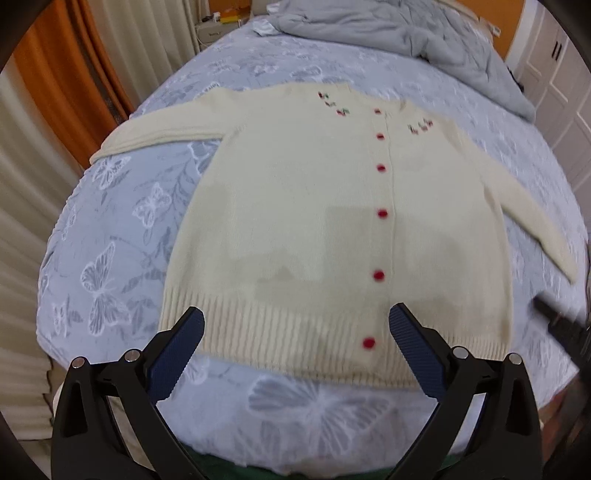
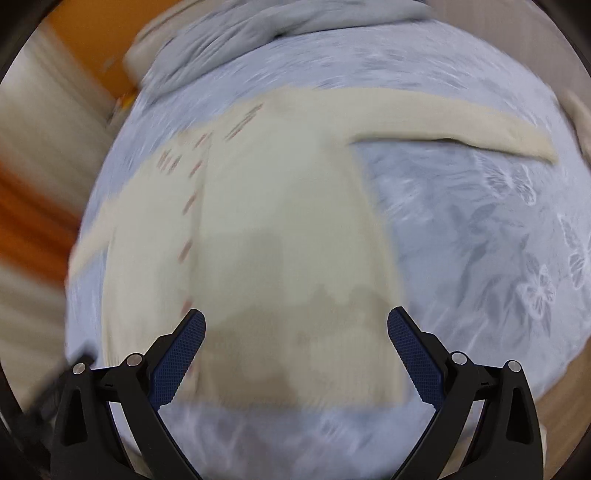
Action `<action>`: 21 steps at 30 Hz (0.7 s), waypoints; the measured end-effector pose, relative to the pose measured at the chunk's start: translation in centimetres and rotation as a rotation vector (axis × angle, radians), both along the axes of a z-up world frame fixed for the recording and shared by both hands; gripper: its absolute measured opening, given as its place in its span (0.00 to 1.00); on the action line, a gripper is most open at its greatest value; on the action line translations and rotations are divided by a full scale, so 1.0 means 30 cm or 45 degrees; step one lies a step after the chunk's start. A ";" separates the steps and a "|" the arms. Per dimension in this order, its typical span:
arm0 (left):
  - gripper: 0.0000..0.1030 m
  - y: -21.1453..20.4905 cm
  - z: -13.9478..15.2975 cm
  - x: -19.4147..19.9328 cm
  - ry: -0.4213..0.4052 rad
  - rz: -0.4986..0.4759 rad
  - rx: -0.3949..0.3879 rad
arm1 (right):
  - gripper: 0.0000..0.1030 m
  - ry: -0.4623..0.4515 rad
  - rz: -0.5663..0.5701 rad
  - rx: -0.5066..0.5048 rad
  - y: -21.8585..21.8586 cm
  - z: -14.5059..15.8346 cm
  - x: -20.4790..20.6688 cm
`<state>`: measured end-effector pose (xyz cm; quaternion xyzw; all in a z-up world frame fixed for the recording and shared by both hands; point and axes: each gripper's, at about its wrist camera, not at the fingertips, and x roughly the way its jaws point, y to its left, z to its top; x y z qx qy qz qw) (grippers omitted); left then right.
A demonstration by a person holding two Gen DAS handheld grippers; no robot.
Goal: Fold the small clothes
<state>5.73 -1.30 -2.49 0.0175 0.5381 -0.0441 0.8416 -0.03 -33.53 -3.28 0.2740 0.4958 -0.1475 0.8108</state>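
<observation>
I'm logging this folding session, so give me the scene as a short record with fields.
garment: cream cardigan, spread flat, buttoned, front up
buttons: red, in a line down the front
sleeves: both stretched outward, unfolded
surface: blue butterfly bedspread
background: grey duvet bunched at the far end
left gripper: open, above the hem
right gripper: open, above the hem; view blurred

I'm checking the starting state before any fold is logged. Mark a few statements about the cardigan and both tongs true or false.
1. The cream cardigan lies spread flat, buttoned, on the butterfly-print bedspread. True.
2. The left tongs are clamped on the ribbed hem. False: they are open and hold nothing.
3. Both sleeves are folded across the front. False: each sleeve stretches out to its side.
4. The right tongs are open and empty. True.
5. A grey quilt is bunched at the far end of the bed. True.
</observation>
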 end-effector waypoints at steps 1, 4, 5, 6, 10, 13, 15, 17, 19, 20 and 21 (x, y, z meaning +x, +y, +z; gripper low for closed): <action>0.95 0.012 0.000 0.012 -0.022 0.000 -0.010 | 0.95 -0.023 -0.062 0.030 -0.090 -0.013 0.008; 0.95 0.040 -0.011 0.039 -0.060 0.002 -0.021 | 0.94 -0.095 -0.316 0.109 -0.436 -0.077 0.018; 0.95 0.047 -0.017 0.047 -0.062 0.005 -0.025 | 0.94 -0.095 -0.390 0.124 -0.533 -0.100 0.019; 0.95 0.053 -0.022 0.055 -0.061 0.006 -0.032 | 0.91 -0.075 -0.490 0.125 -0.649 -0.130 0.018; 0.95 0.071 -0.056 0.080 -0.049 0.025 -0.049 | 0.89 -0.045 -0.726 0.089 -0.942 -0.201 0.009; 0.95 0.081 -0.091 0.104 -0.031 0.058 -0.043 | 0.89 -0.043 -0.888 0.136 -1.086 -0.259 -0.010; 0.95 0.087 -0.114 0.123 -0.009 0.079 -0.042 | 0.88 -0.053 -0.981 0.173 -1.151 -0.296 -0.025; 0.95 0.089 -0.138 0.147 0.011 0.097 -0.043 | 0.74 -0.079 -1.003 0.176 -1.172 -0.318 -0.024; 0.95 0.084 -0.151 0.166 0.019 0.100 -0.041 | 0.21 -0.088 -0.987 0.129 -1.174 -0.330 0.005; 0.95 0.082 -0.156 0.173 0.018 0.098 -0.040 | 0.11 -0.102 -0.936 0.133 -1.174 -0.328 0.040; 0.95 0.078 -0.159 0.182 0.015 0.097 -0.034 | 0.10 -0.126 -0.918 0.138 -1.173 -0.313 0.062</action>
